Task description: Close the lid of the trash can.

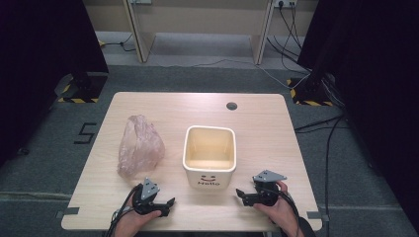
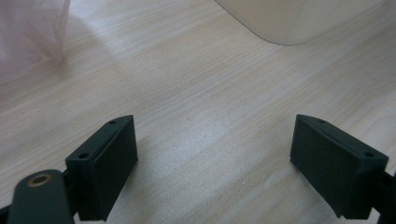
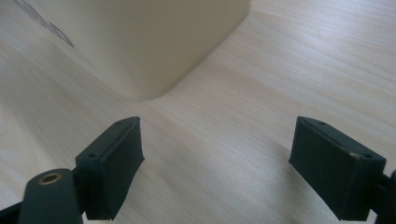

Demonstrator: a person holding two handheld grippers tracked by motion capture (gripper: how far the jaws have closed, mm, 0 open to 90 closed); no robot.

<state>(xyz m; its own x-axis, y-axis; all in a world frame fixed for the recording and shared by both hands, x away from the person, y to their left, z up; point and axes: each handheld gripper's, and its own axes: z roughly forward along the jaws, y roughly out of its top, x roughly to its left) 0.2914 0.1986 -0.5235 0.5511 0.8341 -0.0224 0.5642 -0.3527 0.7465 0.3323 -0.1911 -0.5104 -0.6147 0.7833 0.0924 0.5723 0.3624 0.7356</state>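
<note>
Table [image 1: 257, 123], seen from the person's side. Crumpled clear-pink plastic bag [image 1: 141, 145] lies at about 9 o'clock of the table, left of centre, loose and heaped; nothing pins it. It looks like thin film, though the high view is too coarse to be sure.

Left gripper [image 1: 165, 203] rests low near the front edge, about 7 o'clock, jaws apart with bare wood between them. In the left gripper view the bag's edge [image 2: 28, 32] sits at 10 o'clock, so this hand is nearest it and likely placed to take it.

Cream square bin [image 1: 210, 155], marked "Hello", stands upright and open at centre, empty, a ready receptacle or a form for the bag to line.

Right gripper [image 1: 243, 194] waits at 5 o'clock, jaws apart, holding nothing. The bin corner [image 3: 154, 56] is near it, probably to steady it.
</note>
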